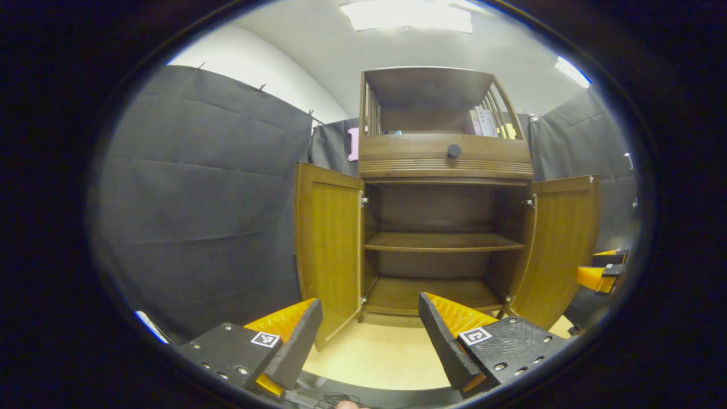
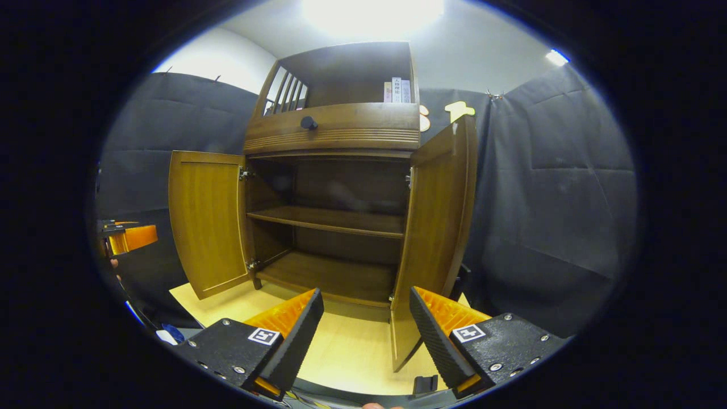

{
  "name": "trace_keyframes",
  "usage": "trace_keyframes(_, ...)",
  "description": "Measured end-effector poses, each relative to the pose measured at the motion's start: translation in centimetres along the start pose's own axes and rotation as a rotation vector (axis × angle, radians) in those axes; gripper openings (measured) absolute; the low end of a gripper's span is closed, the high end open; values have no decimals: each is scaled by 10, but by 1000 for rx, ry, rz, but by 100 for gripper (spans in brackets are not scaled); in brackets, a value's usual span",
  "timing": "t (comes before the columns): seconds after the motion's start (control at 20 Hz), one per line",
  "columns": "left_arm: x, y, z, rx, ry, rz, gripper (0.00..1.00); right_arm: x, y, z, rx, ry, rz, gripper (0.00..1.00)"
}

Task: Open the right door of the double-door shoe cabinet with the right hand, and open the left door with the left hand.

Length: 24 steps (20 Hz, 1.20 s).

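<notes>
A: What is the shoe cabinet (image 1: 446, 187) holding right now?

B: Both doors are standing swung out. The left door (image 1: 328, 250) is hanging open on its hinges and the right door (image 1: 559, 244) is doing the same on the other side. The lower compartment is showing a middle shelf (image 1: 443, 242) and a bottom board (image 1: 431, 294), both lying bare.

A: And higher up?

B: A drawer front with a dark knob (image 1: 454, 150) is sitting above the doors. Over it, an open top shelf with slatted sides is holding a few books (image 2: 397, 91), standing upright toward one end. Their spines are too small to make out.

A: The grippers?

B: The left gripper (image 1: 370, 324) is hovering in front of the cabinet with its fingers spread apart, pinching nothing, well apart from the left door. The right gripper (image 2: 366, 315) is also sitting spread wide and gripping nothing, its one finger near the right door's lower edge; I cannot tell whether they are touching.

A: Anything cut off?

B: In the right gripper view, the other gripper is peeking in at the left rim, mostly cut off. The cabinet's feet are hiding behind the doors above the pale floor (image 2: 346, 346).
</notes>
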State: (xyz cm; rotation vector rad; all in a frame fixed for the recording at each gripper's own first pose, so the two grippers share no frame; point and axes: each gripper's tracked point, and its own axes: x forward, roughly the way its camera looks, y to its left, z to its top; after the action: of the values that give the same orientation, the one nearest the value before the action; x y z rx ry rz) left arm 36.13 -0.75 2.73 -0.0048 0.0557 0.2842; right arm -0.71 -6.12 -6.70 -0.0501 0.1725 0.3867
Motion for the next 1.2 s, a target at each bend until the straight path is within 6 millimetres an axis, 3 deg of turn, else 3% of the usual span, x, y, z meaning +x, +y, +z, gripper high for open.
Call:
trace_keyframes(0.1, 6, -7, 4, 0, -3, -23, 95, -2, 0, 2, 34, -7, -19, 94)
trace_keyframes(0.2, 12, 0, 10, 15, -5, -33, 92, 1, 0, 4, 43, 4, -61, 91)
trace_keyframes(0.4, 11, 27, 17, 60, -17, -60, 100, -4, -1, 26, 82, -57, -156, 92)
trace_keyframes(0.5, 6, 42, 14, 89, -35, -84, 100, -7, -3, 25, 85, -63, -198, 94)
trace_keyframes(0.55, 5, 51, 11, 104, -46, -89, 100, -9, -2, 24, 88, -63, -215, 91)
trace_keyframes(0.7, 7, 69, -8, 89, -25, -94, 100, -19, 1, 18, 109, -60, -254, 95)
trace_keyframes(0.75, 7, 71, -10, 66, -18, -102, 100, -23, 2, 17, 114, -60, -266, 92)
trace_keyframes(1.0, 13, 77, -11, 13, -66, -152, 100, -38, 8, 8, 109, -56, -329, 98)
trace_keyframes(1.05, 16, 79, -13, 3, -66, -161, 100, -39, 10, 8, 115, -58, -333, 92)
trace_keyframes(1.15, 20, 85, -13, -19, -70, -163, 100, -42, 9, 8, 117, -62, -355, 94)
trace_keyframes(1.2, 20, 87, -13, -30, -72, -157, 100, -44, 7, 12, 114, -74, -365, 91)
